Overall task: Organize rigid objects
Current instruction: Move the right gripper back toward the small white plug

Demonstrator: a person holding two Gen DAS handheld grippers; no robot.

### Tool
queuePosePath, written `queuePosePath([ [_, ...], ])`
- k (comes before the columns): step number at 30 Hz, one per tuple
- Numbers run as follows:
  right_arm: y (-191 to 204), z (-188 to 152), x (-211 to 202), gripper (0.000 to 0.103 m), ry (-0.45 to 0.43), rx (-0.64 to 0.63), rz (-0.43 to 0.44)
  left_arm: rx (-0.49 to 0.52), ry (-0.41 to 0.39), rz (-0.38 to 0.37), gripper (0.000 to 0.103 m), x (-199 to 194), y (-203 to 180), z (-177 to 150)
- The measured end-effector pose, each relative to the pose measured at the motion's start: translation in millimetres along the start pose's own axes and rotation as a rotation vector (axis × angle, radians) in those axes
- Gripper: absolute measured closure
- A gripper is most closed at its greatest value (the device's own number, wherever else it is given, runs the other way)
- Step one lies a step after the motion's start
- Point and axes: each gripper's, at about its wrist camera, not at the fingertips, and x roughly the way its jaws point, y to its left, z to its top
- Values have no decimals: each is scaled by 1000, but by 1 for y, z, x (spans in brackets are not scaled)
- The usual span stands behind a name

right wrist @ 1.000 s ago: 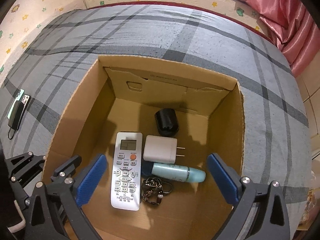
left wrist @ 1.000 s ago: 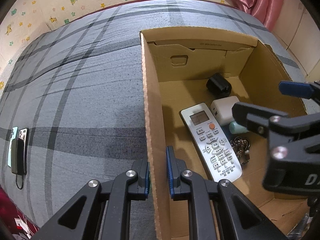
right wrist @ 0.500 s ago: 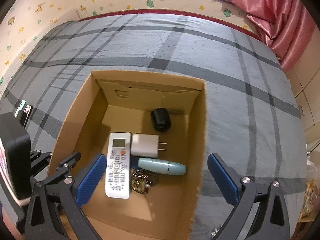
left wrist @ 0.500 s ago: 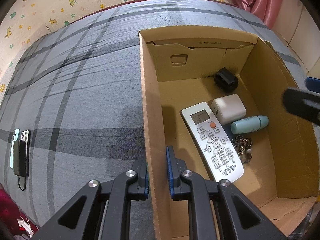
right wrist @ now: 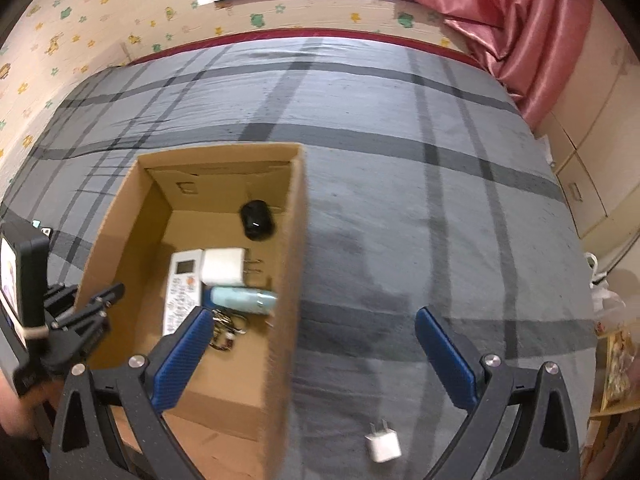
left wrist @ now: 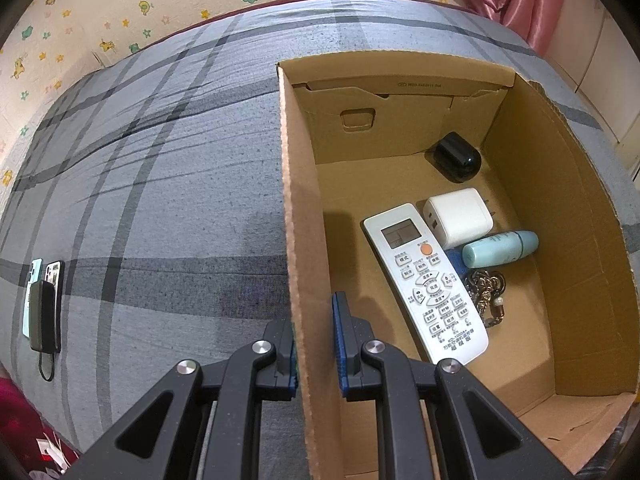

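An open cardboard box [left wrist: 568, 216] stands on the grey plaid bed. In it lie a white remote [left wrist: 426, 284], a white charger [left wrist: 458, 216], a teal bottle [left wrist: 500, 249], a black case [left wrist: 458, 157] and a keychain [left wrist: 486, 294]. My left gripper [left wrist: 316, 344] is shut on the box's left wall [left wrist: 298, 248]. My right gripper [right wrist: 308, 354] is open and empty, above the box's right wall [right wrist: 292, 280]. A small white plug [right wrist: 383, 446] lies on the bed to the right of the box [right wrist: 120, 240].
Two phones and a dark power bank [left wrist: 42, 312] lie on the bed far left. Pink curtain [right wrist: 516, 28] and cabinets stand at the right. Patterned wall runs behind the bed.
My right gripper has pulled out of the box and swung to the right, past its right wall, bringing the small white plug into view. My left gripper has kept its hold.
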Motion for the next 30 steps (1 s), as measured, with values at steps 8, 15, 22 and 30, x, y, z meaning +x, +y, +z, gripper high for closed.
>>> queuePosePath([
  [8,-37,-32,-7,0,1,51,-36,5,0,7,89,-1,-2,0],
  [15,-62,-68,-3,0,20,79,-49,9,1,11,89,-1,-2,0],
  [22,-77,-107,19,0,80,92,-55,14,2,19,89,0,-3,0],
  [30,-82,-137,43,0,107,95,-43,14,2,23,89,-1,-4,0],
])
